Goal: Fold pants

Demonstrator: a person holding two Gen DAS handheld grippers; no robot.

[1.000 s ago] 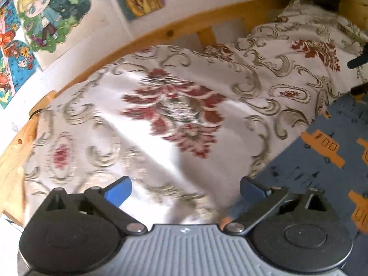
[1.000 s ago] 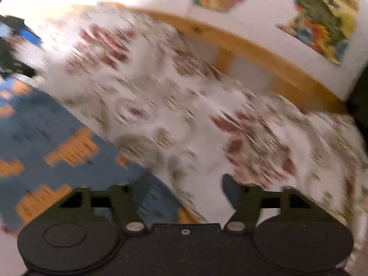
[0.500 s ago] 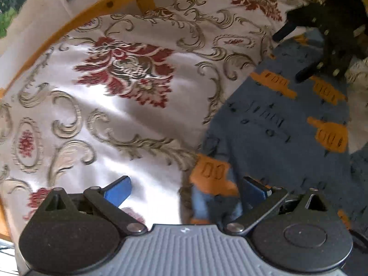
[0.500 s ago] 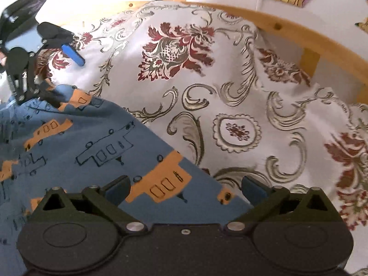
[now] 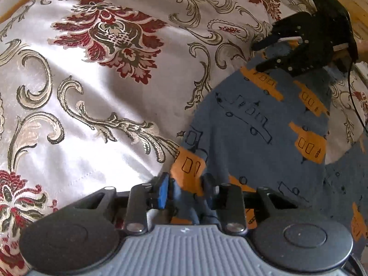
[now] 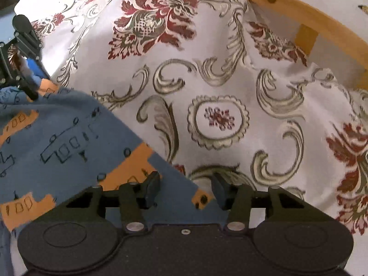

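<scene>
Blue pants with orange bus prints lie flat on a white bedspread with red flowers. My left gripper is shut on the pants' near corner, and the cloth is bunched between its blue pads. In the right wrist view the pants fill the lower left. My right gripper stands half narrowed over another corner, its fingers still apart on the flat cloth. Each gripper shows in the other's view: the right gripper at the pants' far edge, the left gripper at the far left.
The bedspread covers the whole surface around the pants. A curved wooden bed frame runs along the back with a white wall behind it. A thin black cable hangs from the right gripper.
Both grippers came down onto corners of the pants. The left fingers closed from wide apart onto the cloth. The right fingers narrowed about halfway.
</scene>
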